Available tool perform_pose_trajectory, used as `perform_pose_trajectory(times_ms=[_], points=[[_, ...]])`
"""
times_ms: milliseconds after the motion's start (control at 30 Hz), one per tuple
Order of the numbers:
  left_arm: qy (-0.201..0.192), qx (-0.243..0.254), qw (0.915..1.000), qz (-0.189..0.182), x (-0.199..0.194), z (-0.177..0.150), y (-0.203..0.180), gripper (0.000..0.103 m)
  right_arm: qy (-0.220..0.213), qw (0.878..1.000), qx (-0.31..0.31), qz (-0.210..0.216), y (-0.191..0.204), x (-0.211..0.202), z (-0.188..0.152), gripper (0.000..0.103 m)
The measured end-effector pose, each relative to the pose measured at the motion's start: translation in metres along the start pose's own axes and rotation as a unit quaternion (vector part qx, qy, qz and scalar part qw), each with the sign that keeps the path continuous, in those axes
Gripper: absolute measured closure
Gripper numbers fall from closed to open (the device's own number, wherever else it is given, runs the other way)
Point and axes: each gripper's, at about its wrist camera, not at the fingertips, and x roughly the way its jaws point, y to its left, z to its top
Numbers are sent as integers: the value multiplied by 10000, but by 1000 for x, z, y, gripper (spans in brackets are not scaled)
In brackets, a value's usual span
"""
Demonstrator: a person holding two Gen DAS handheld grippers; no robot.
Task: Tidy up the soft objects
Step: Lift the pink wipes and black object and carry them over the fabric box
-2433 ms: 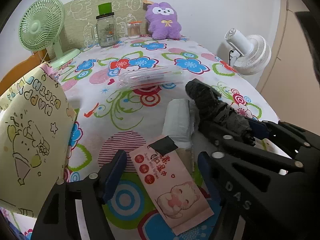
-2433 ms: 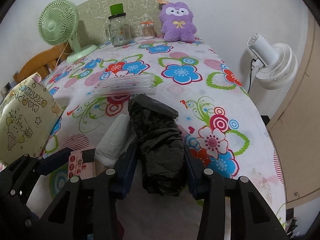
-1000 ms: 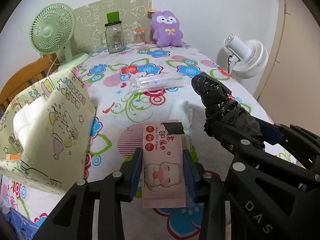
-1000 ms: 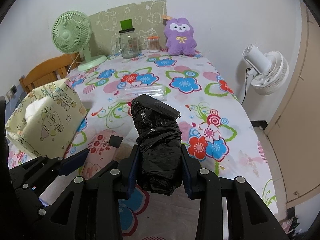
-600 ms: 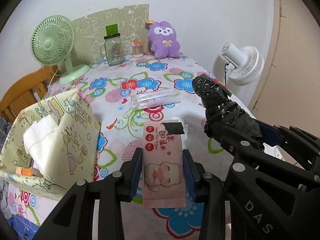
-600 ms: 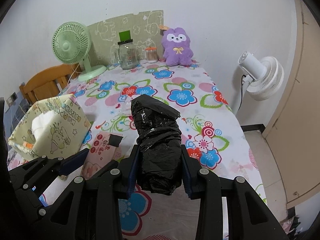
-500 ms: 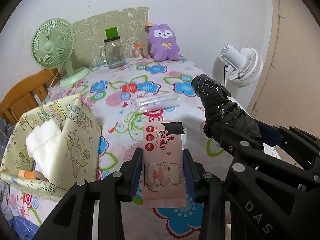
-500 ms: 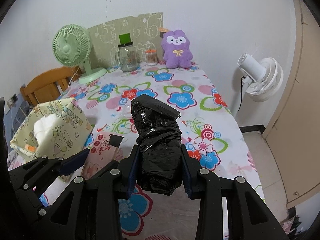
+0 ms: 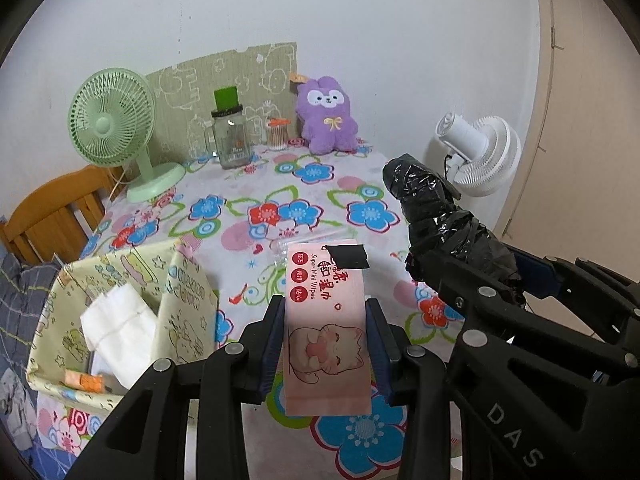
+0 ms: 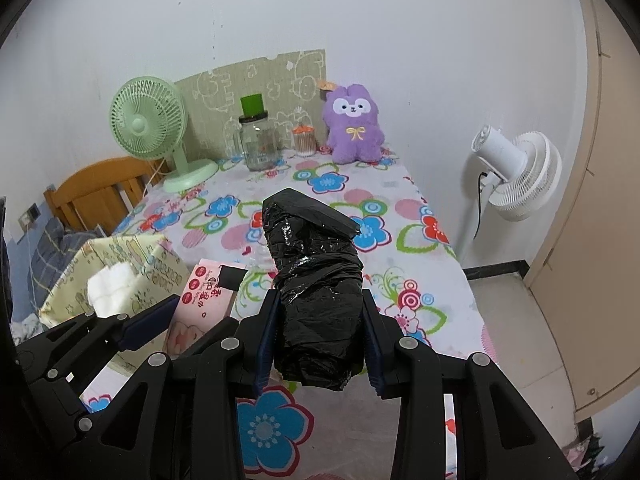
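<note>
Wipes pack lengthwise in clenched left tongs, right tongs gripping bag roll lengthwise

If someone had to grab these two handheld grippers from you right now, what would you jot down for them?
Left gripper: shut on the pink pack of wet wipes, held clear above the table.
Right gripper: shut on the black plastic bag roll, also held up in the air.
Yellow cartoon-print fabric bin sits at the table's left edge, with a white tissue pack already inside.
A clear plastic case lies on the floral tablecloth.
Done: both items are picked up.
Left: probably put both into the bin; neither is over it yet.
</note>
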Motion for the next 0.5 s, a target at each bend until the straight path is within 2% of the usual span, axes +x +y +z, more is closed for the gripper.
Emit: perform_pose_trajectory(times_ms=[500], points=[[-168,11,9998,-81,-15,18,7,63,-178,9998,-8,38,7,-18,24,62]])
